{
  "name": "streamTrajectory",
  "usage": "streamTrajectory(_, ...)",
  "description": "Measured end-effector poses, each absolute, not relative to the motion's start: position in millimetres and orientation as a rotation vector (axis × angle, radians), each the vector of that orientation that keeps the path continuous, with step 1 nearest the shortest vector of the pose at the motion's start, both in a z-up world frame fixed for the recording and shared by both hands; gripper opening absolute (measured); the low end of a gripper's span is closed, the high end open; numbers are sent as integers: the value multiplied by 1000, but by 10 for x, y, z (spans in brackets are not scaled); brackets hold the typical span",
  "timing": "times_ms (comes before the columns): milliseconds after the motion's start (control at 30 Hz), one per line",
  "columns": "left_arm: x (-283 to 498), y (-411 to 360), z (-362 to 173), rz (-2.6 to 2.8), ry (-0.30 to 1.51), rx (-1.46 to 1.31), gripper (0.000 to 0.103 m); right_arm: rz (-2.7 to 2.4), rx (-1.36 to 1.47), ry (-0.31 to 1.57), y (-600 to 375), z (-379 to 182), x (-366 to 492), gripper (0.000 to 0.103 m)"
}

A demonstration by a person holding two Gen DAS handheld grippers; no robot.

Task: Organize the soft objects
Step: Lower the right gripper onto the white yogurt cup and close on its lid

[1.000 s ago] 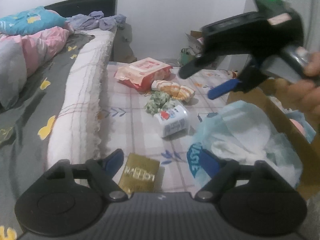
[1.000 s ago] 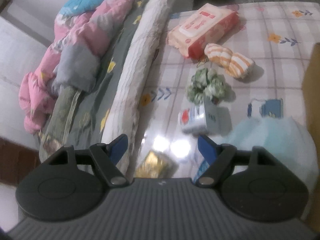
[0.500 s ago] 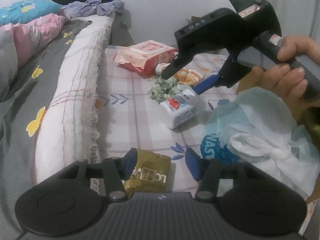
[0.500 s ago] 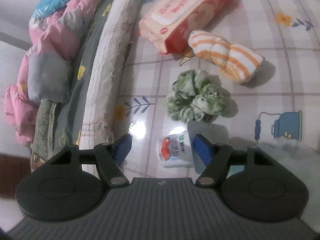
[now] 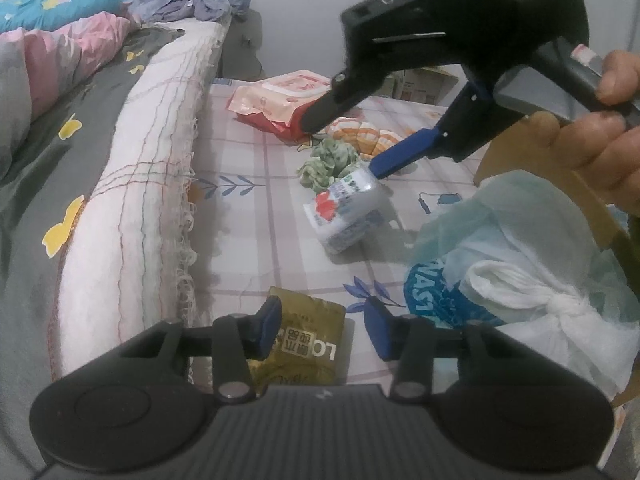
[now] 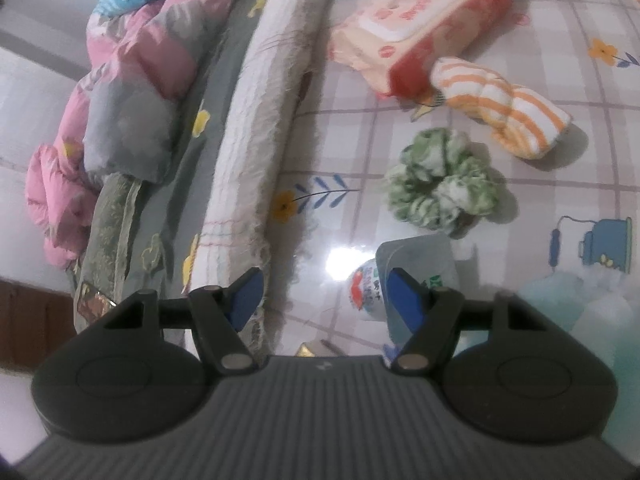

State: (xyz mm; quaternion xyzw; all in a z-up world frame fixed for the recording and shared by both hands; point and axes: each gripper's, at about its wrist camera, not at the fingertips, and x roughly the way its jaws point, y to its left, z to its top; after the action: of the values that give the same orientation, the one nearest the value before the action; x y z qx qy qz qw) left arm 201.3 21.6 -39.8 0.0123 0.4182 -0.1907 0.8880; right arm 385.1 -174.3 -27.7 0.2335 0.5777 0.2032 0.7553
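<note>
- Tissue pack (image 5: pixel 347 210), white with red and blue print, lies on the checked floor mat (image 5: pixel 256 216) just in front of a green scrunchie (image 5: pixel 329 162).
- Right tool (image 5: pixel 340 148) hangs over the pack with its jaws spread wide; one blue finger (image 5: pixel 400 156) ends at the pack's top edge, and I cannot tell whether it touches.
- Beyond the scrunchie lie an orange-striped cloth roll (image 6: pixel 500 106) and a pink wipes pack (image 6: pixel 416 24).
- Left tool (image 5: pixel 320 326) is open and empty, low over a gold packet (image 5: pixel 304 344).
- Right of it sits a pale blue plastic bag (image 5: pixel 520 264) holding white cloth.
- Bed (image 5: pixel 80 140) with rumpled quilts runs along the mat's left side.
</note>
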Motion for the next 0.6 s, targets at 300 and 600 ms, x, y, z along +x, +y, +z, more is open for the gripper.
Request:
streamTrajectory(300,2064,159,-297,-393,807,57,51,519,517,1289,-1468,-346,3846,69)
streamTrajectory(600,2348,42,-264,-383,767,90,68,427,539,1181,-1855,-260,4033,53)
